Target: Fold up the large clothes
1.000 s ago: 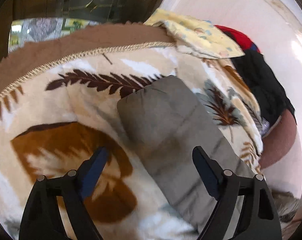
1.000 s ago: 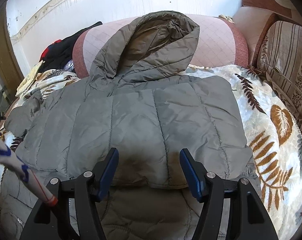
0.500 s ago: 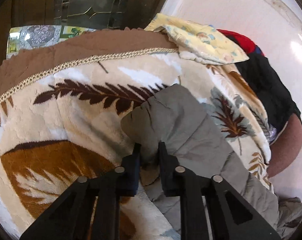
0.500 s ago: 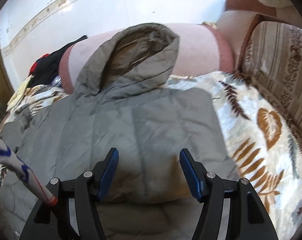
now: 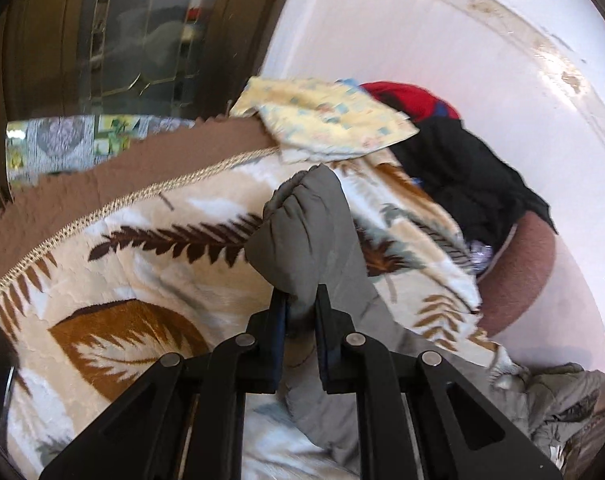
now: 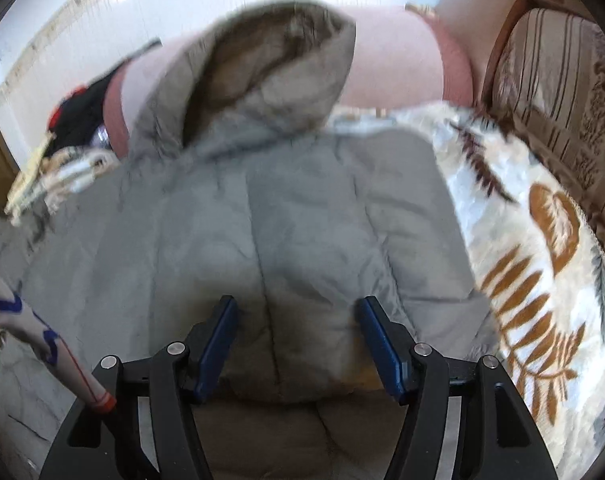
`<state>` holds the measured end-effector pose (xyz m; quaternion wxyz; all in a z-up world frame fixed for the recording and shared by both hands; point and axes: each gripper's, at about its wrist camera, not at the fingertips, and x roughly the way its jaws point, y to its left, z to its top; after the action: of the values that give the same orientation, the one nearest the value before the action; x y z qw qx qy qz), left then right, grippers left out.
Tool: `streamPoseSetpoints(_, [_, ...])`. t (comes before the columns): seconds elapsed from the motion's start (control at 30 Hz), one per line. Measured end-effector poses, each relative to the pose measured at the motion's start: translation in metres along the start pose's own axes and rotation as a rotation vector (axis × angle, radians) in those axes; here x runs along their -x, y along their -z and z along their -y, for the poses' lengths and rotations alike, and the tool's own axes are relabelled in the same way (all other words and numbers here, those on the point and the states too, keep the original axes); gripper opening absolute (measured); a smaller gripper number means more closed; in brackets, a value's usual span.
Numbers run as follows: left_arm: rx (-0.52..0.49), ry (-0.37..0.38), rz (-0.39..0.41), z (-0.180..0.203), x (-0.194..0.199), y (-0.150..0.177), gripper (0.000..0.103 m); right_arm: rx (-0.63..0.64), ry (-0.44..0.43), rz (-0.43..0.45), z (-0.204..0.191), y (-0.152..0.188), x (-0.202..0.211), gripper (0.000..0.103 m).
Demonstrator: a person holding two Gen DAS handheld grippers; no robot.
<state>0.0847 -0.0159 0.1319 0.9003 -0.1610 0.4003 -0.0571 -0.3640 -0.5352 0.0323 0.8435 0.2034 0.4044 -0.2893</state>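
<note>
Since the earlier frame the left gripper [image 5: 300, 300] has clamped and lifted the grey jacket's sleeve cuff [image 5: 302, 232] off the leaf-print blanket [image 5: 142, 280] (right gripper [image 6: 296, 340] hovers wide, empty, over the jacket [image 6: 262, 220]), so folding looks barely started: body and hood [image 6: 262, 60] lie spread.

1. I see the grey jacket [image 6: 302, 220] as quilted, puffy synthetic cloth, matt with a faint sheen; its sleeve [image 5: 306, 232] wrinkles softly.
2. The blanket [image 5: 150, 280] under it looks plush and fleecy, with a leaf print and a braided cord trim.
3. My left tongs [image 5: 300, 300] and right tongs [image 6: 298, 316] read as matt black plastic with small bright metal pins and smooth blue pads [image 6: 222, 332].
4. The wall [image 5: 442, 60] looks glossy and smooth.
5. The sofa cushion [image 6: 558, 100] is striped woven cloth.
</note>
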Motion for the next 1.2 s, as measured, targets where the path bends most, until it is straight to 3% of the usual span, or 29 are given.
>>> streamPoseSetpoints(0.23, [-0.101, 0.042, 0.067, 0.052, 0.068, 0.000, 0.012, -0.047, -0.017, 0.146, 0.010, -0.009, 0.040, 0.068])
streamPoseSetpoints(0.4, [-0.169, 0.089, 0.100, 0.096, 0.118, 0.008, 0.012, -0.071, -0.041, 0.161, 0.015, -0.012, 0.045, 0.068])
streamPoseSetpoints(0.57, [-0.265, 0.141, 0.139, 0.147, 0.170, 0.029, 0.012, -0.080, -0.034, 0.232, 0.021, -0.016, 0.063, 0.068])
streamPoseSetpoints(0.8, [-0.405, 0.207, 0.150, 0.221, 0.224, 0.087, 0.012, -0.135, -0.045, 0.268, 0.040, -0.016, 0.076, 0.068])
streamPoseSetpoints(1.2, [-0.605, 0.411, 0.055, 0.323, 0.260, 0.207, 0.012, -0.234, -0.053, 0.312, 0.080, -0.017, 0.096, 0.068])
